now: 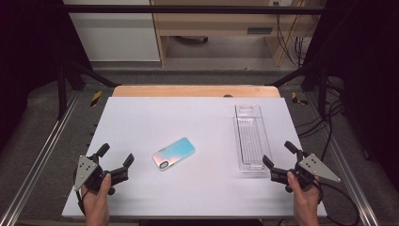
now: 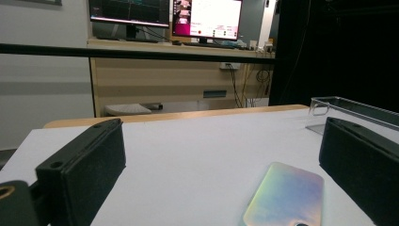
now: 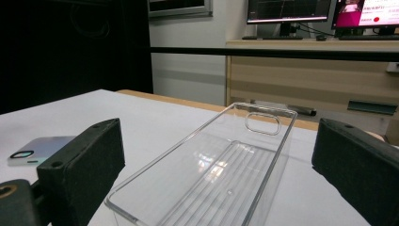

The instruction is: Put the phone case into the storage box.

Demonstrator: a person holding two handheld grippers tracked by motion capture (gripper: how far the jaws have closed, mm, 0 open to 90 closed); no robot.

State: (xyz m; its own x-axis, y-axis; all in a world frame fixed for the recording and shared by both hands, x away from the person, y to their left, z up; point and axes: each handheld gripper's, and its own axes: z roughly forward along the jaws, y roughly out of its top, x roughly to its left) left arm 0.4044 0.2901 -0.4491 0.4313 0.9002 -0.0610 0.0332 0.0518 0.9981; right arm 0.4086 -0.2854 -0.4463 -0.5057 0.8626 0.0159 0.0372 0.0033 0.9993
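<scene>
Table: the white rectangular table (image 1: 141,122) carries everything.
Phone: the iridescent blue-pink phone in its case (image 1: 173,153) lies flat on the table, near the middle, turned at a slant.
Tray: the long clear plastic tray (image 1: 250,137) lies on the table to the right of the phone, well apart from it, its length running front to back.
Left tongs (image 1: 115,157): at the near left, left of the phone.
Right tongs (image 1: 279,154): at the near right, just beside the tray's near end.
</scene>
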